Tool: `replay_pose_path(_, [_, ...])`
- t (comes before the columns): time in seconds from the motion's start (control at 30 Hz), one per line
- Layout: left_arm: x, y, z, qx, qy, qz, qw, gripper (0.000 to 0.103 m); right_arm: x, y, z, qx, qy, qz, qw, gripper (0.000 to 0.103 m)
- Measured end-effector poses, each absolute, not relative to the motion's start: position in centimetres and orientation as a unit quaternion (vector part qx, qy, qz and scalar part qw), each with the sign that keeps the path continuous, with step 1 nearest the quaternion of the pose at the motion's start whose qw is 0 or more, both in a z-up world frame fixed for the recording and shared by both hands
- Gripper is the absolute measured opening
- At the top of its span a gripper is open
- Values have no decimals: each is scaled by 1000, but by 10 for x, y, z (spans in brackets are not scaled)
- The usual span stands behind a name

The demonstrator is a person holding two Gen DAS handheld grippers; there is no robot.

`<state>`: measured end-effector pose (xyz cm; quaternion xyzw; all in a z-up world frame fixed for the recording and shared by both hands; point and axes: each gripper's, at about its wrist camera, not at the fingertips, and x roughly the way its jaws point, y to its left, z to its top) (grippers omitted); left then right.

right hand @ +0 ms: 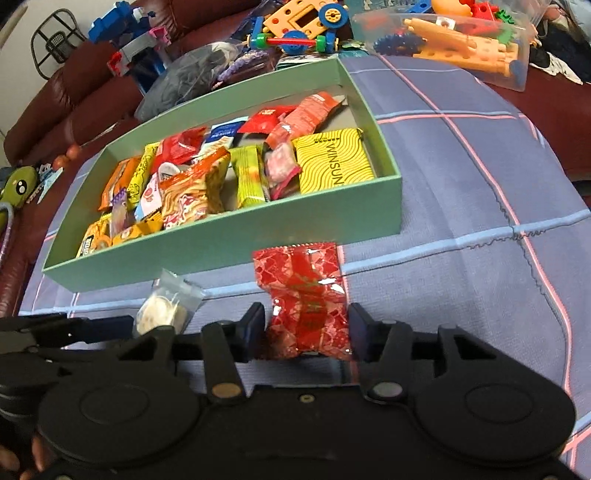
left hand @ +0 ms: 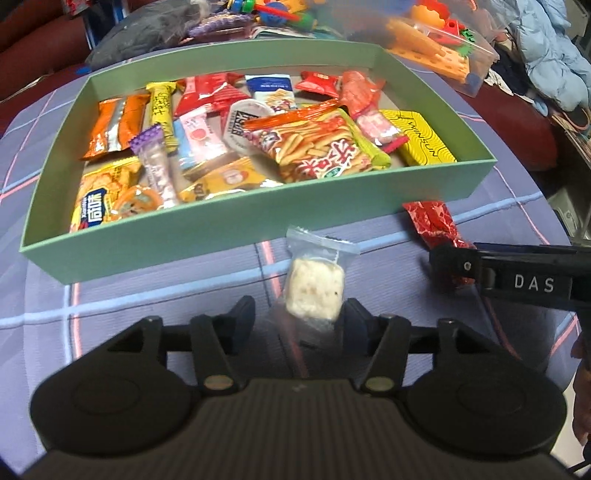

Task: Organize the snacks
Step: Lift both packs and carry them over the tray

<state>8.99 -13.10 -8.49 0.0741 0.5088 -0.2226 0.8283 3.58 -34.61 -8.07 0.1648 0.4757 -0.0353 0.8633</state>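
A: Left tongs (left hand: 295,317) nearest the lens, part-closed about a clear bag (left hand: 314,286) with a pale square cake inside. Right pad looks to touch it; left pad stands off. Whether it is gripped, cannot tell.

B: Right tongs (right hand: 306,332)?

A: Narrowed onto a red foil packet (right hand: 304,299), pads against both its edges; reads as held. Both pieces sit just short of the near wall of the green box (right hand: 207,254).

B: Progress?

A: Judged late. Box already crowded: noodle-stick bag (left hand: 317,147), yellow carton (left hand: 421,136), orange wafers (left hand: 114,127), more. Only these two remain outside, as far as shown. Left to do: carry both over the wall, let go.

B: Surface, room?

A: Desk under blue-violet checked cloth (right hand: 461,206), pink and pale lines. Beyond: clear tub of plastic toys (right hand: 476,44), toy vehicle (right hand: 303,26), maroon sofa (right hand: 66,96), pale blue jacket (left hand: 546,48).
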Motion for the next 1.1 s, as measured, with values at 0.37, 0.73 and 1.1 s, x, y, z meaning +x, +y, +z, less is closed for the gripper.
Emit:
replay_pose_path(0.37, [92, -140, -89, 105, 490, -233, 833, 66, 27, -340, -82, 151, 473, -44, 867, 48])
replay_pose_path(0.73, [84, -146, -89, 124, 474, -248, 836, 34, 23, -334, -82, 135, 467, -50, 873, 44])
replay_pose_path(1.1, [75, -136, -82, 100, 497, -251, 825, 33, 9, -340, -73, 165, 462, -26, 871, 39])
